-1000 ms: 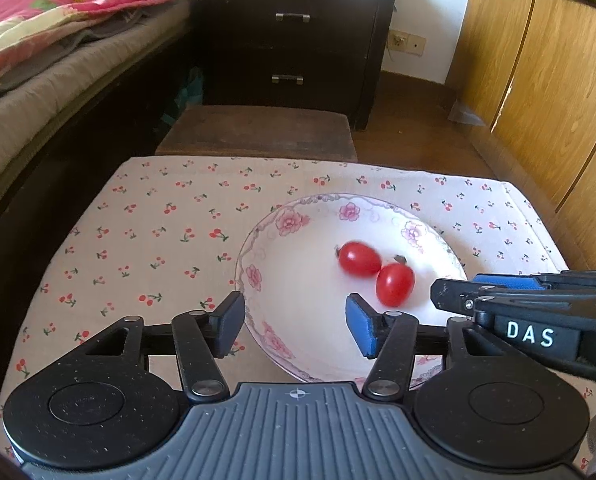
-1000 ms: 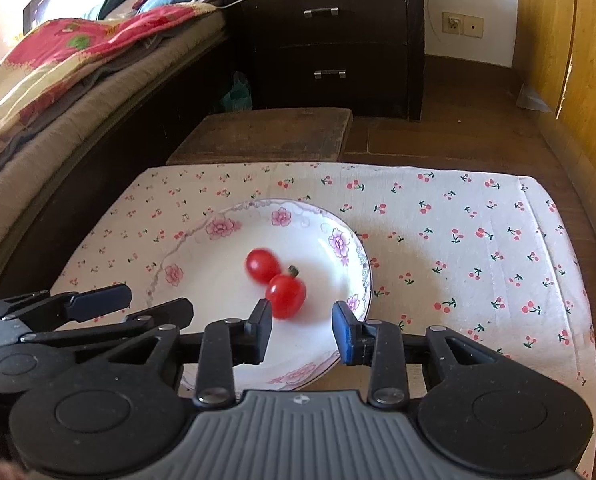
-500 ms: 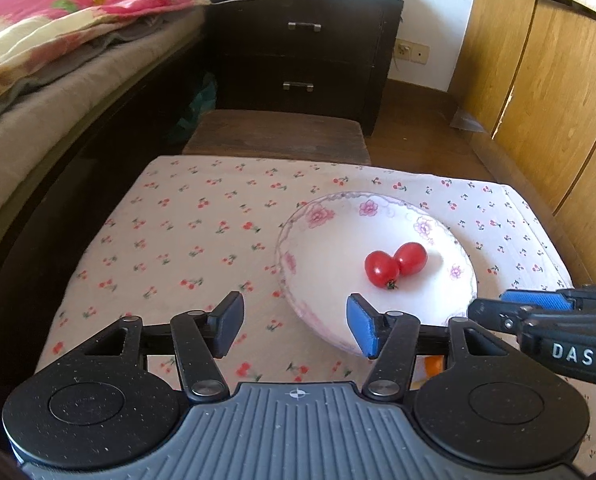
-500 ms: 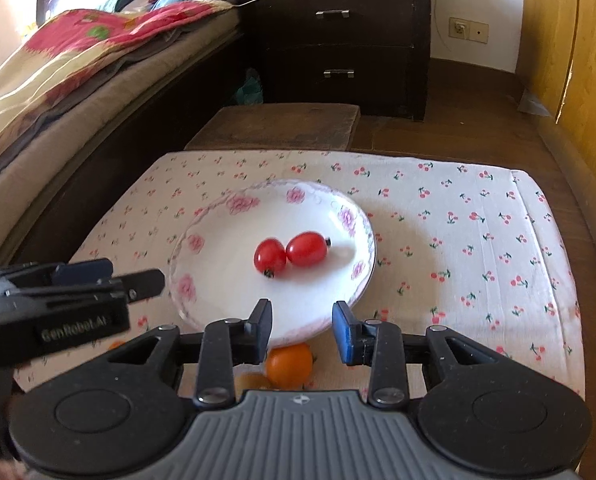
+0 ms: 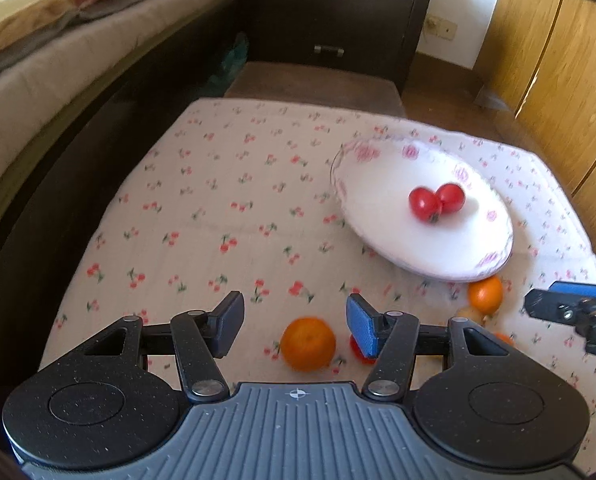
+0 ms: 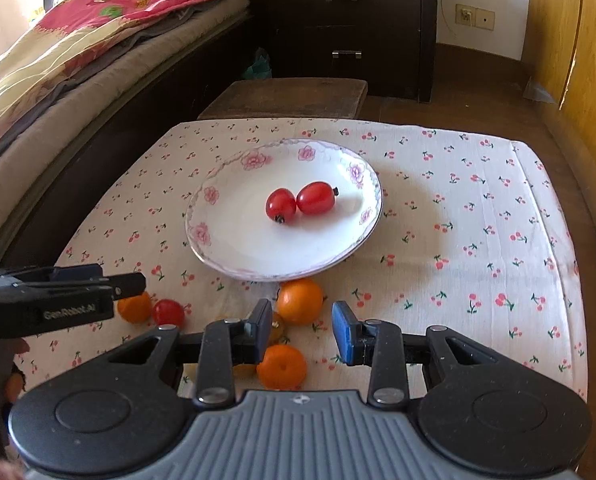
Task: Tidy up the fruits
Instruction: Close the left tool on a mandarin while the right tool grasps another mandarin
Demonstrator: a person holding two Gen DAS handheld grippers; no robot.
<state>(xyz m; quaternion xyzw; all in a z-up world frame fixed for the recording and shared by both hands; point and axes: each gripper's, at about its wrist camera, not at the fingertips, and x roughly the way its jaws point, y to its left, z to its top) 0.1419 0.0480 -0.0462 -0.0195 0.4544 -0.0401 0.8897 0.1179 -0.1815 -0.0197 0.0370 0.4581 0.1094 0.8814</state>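
A white flowered plate (image 6: 226, 240) (image 5: 378, 236) holds two red cherry tomatoes (image 6: 300, 202) (image 5: 436, 200). In front of it on the cloth lie several small oranges (image 6: 300, 300) (image 6: 282, 366) (image 6: 135, 307) and a loose red tomato (image 6: 168, 313). My right gripper (image 6: 301, 334) is open and empty, with an orange just ahead of its jaws and another just below them. My left gripper (image 5: 294, 326) is open and empty, with an orange (image 5: 308, 344) between its fingers and a tomato (image 5: 356, 350) partly hidden behind the right finger. The left gripper also shows in the right wrist view (image 6: 132, 280).
The small table has a white cherry-print cloth (image 6: 478, 220). A bed (image 6: 58, 80) runs along the left. A brown stool (image 6: 290, 98) and a dark drawer unit (image 6: 346, 28) stand behind the table. Wooden cupboards (image 5: 558, 80) are on the right.
Both grippers have pulled back toward the near edge, bringing the oranges and the loose tomato into view. The left gripper has also swung left. Both stay open.
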